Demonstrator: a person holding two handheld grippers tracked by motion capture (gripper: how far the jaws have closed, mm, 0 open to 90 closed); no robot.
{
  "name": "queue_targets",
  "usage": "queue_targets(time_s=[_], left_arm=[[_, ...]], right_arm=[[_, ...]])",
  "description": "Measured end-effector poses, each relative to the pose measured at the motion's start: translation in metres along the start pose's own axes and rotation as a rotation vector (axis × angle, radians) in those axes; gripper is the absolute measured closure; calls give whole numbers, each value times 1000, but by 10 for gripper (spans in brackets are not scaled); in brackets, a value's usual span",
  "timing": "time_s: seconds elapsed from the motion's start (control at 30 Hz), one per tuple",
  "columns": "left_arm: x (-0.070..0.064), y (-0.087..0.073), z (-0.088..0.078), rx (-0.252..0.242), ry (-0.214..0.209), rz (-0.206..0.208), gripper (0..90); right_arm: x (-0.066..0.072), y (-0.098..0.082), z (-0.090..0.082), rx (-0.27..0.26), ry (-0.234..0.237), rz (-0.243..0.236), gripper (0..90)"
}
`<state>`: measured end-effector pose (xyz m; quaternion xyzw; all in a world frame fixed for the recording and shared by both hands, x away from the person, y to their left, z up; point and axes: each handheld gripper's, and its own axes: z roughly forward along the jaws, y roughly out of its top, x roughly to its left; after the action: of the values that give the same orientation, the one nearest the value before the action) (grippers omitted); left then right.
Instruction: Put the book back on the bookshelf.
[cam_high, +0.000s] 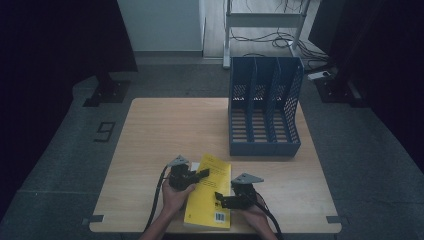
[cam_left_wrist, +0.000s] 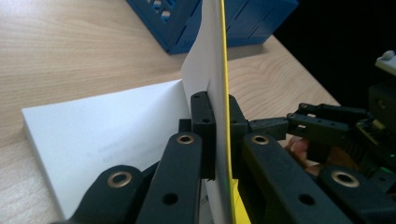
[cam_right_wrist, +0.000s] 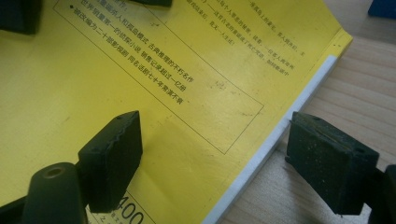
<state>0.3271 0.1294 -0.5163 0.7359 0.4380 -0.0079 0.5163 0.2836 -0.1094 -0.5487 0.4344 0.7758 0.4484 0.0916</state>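
The yellow book lies lengthwise toward the file rack; left tongs pinch its lifted cover, right tongs gape wide.

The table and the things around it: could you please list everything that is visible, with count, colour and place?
Table: one, light wood, centre.
File rack: one, blue, three slots, far right part of the table.
Book: one, yellow cover, white pages, near edge of the table; cover lifted at its left side.
Metal frame: one, white, on the floor behind the table.
Cables: several, dark, floor under that frame.
Left gripper: one, black, shut on the book's cover.
Right gripper: one, black, open, jaws straddling the book's edge.
Hands: two, at the table's near edge.
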Motion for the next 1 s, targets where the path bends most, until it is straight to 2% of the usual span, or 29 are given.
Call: queue_targets(time_s=[0.3,0.47,0.63,0.77,0.8,1.0], left_arm=[[-8,11,-1,-21,-29,-28,879],[-14,18,-4,-20,-28,-11,880],[-16,21,-8,-39,-55,-30,880],[-22,23,-12,-45,-63,-13,880],[-26,25,-14,-49,-65,2,880],[-30,27,-20,-68,-77,6,880]], right_arm=[[-6,2,-7,-26,4,13,179],[-10,3,-11,-40,4,26,186],[-10,4,-13,-63,17,25,187],[-10,5,-15,-81,29,32,186],[-11,5,-16,-89,35,44,184],[-15,9,-20,-117,39,66,178]])
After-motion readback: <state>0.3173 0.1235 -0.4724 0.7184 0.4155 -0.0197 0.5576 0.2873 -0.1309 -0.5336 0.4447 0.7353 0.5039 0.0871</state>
